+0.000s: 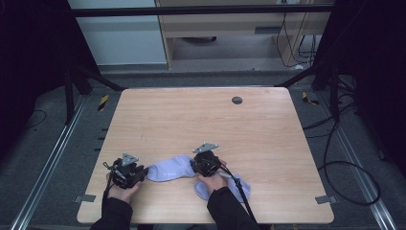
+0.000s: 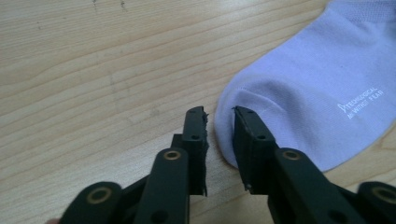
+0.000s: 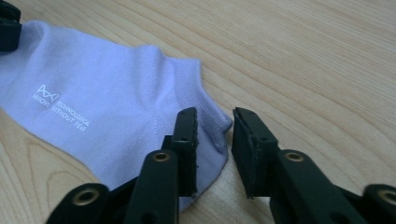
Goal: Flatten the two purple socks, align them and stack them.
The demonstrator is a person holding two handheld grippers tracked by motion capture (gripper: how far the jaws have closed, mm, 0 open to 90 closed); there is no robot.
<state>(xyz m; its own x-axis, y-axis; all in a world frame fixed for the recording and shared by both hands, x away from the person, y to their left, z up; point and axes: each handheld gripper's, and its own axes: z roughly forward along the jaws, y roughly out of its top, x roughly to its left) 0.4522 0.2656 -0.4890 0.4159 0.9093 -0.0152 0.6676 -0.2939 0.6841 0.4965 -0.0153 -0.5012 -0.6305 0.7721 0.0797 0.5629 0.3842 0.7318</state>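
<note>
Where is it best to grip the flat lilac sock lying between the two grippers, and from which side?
Probably at its two ends. The sock lies flat, so only the thin edges offer a bite: the left gripper at the rounded toe, the right gripper at the ribbed cuff corner, each coming in low from its own side.

At lower centre of the high view, the right tool (image 1: 206, 163) and its hand covered part of a second pale lilac sock (image 1: 241, 184). In the left gripper view, the first lilac sock (image 2: 308, 93) ran off the right edge.
</note>
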